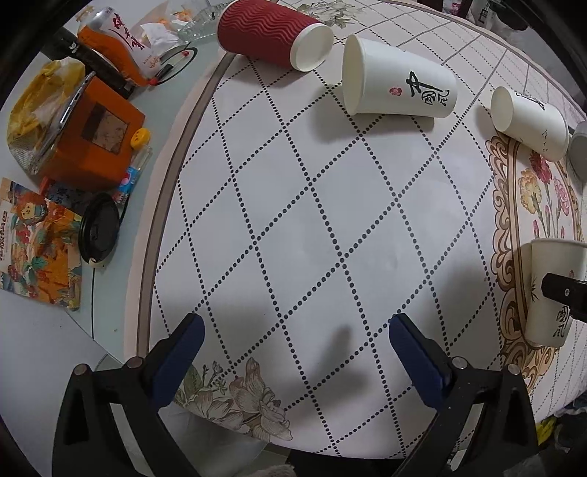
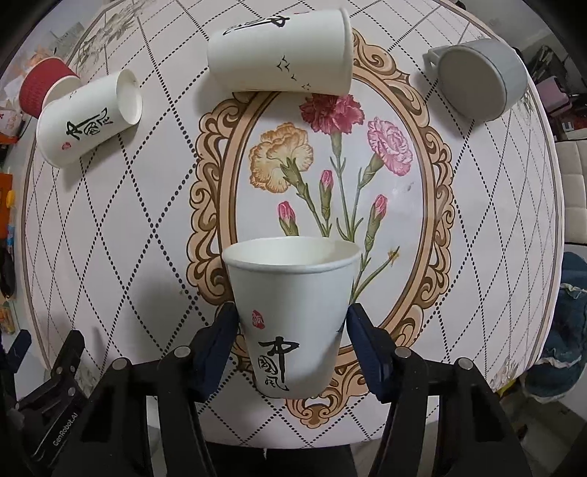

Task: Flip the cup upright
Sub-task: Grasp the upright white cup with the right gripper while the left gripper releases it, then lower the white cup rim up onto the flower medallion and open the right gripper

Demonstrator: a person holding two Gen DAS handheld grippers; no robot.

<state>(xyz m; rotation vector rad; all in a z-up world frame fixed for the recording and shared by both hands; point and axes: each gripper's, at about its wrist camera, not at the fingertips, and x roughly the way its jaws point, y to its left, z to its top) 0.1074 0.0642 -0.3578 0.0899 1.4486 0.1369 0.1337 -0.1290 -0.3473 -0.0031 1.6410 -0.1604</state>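
My right gripper [image 2: 291, 323] is shut on a white paper cup with black calligraphy [image 2: 290, 312], held upright with its mouth up, near the front of the table; it also shows in the left wrist view [image 1: 554, 290]. My left gripper [image 1: 295, 330] is open and empty above the tablecloth. On their sides lie a red ripple cup [image 1: 271, 35] [image 2: 42, 88], a white calligraphy cup [image 1: 398, 86] [image 2: 90, 117], a white cup with birds [image 1: 528, 123] [image 2: 280, 53] and a grey mug [image 2: 477, 79].
The round table has a patterned cloth [image 1: 330, 220] with a flower medallion [image 2: 330, 165]. On the left stand an orange box [image 1: 91, 143], a black lid [image 1: 99, 229], a small bottle [image 1: 134, 165], a bag [image 1: 36, 106] and packets [image 1: 36, 246].
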